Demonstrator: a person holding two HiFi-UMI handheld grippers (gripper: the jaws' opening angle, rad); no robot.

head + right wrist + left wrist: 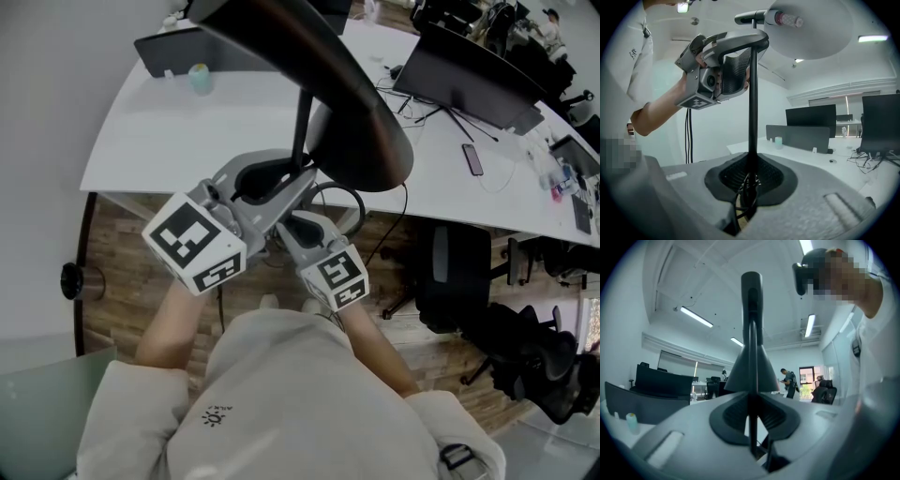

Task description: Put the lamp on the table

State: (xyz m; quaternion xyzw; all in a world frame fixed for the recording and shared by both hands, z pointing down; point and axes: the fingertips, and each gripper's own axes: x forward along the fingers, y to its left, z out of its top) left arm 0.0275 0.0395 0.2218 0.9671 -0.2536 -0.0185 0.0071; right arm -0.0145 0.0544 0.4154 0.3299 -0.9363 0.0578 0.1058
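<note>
While left claw point(751, 414) and right claw point(751, 180) both clamp its pole point(753, 117), lamp point(361, 131) upright — left higher.

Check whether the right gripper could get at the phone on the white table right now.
Probably not: the right gripper is clamped on the lamp pole, sharing the load with the left gripper higher up, and the phone lies well across the table, away from it.
</note>
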